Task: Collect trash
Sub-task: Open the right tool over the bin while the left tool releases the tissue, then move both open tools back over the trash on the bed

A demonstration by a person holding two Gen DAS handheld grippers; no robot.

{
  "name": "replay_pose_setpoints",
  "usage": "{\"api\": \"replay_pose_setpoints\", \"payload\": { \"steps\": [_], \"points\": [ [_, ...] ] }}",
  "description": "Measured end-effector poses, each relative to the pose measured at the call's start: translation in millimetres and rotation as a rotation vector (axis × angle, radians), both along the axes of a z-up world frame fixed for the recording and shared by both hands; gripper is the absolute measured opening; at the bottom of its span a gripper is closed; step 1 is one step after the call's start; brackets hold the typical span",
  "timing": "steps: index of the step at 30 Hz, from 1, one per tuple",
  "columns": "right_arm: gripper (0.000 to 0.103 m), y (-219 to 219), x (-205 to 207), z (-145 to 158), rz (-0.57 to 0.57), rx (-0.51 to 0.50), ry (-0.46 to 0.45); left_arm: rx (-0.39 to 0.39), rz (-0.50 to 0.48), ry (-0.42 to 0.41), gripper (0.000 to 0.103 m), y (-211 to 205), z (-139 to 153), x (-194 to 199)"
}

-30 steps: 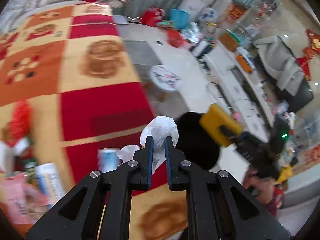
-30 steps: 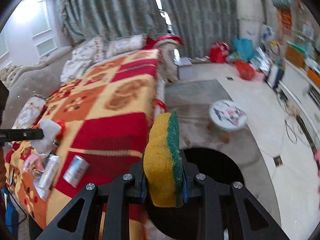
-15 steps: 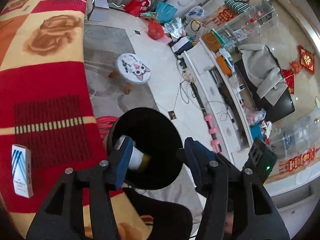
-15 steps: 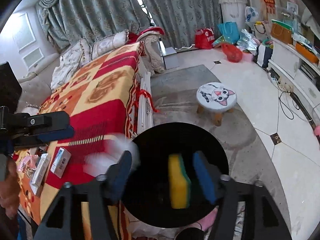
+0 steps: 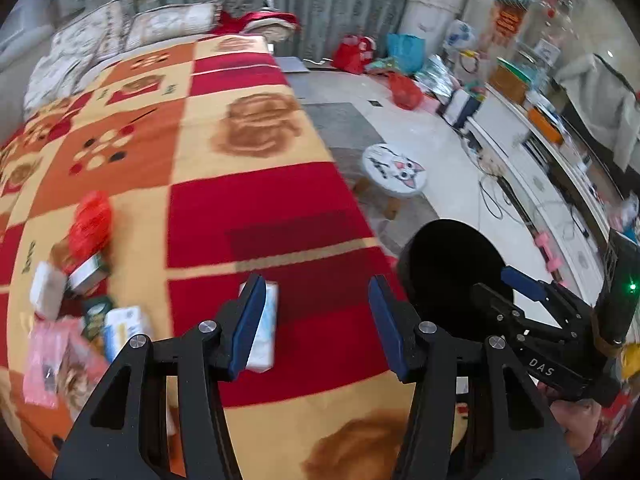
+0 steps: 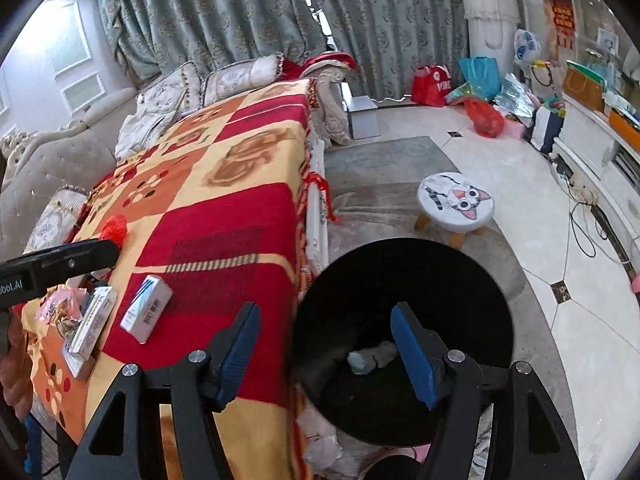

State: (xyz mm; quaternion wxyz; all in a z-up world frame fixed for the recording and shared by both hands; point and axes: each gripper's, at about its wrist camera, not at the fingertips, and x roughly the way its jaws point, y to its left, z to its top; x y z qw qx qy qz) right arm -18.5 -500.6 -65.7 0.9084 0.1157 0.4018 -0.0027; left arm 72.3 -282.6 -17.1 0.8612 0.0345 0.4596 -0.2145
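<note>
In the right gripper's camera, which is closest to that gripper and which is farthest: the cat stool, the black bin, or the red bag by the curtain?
From the right gripper:
1. Black bin, just below its open fingers, beside the bed.
2. Cat stool, on the floor behind the bin.
3. Red bag, far back by the curtain.

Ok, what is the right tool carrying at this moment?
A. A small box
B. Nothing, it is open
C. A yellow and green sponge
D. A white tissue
B: the right tool stands open with nothing between its blue pads, poised above the black bin, where pale trash lies inside.
</note>
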Motion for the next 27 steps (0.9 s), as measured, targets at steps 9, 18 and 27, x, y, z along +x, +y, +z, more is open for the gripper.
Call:
{"api": "replay_pose_setpoints", "payload": {
  "steps": [9, 18, 27],
  "points": [
    [0.070, 72.0, 6.2, 10.5, 0.111, -0.042, -0.001, 0.049, 0.092, -0.074, 0.052, 61.1, -0.4, -22.6],
    [0.073, 141.8, 24.3, 6.4, 0.218, -0.032, 0.036, 0.040, 0.219, -0.072, 0.052, 153.9, 13.7, -29.1],
    [0.074, 190.0, 50.1, -16.2, 0.253, -0.035, 0.116, 0.023, 0.346, -0.036, 0.052, 254.7, 3.1, -33.6]
  ]
}}
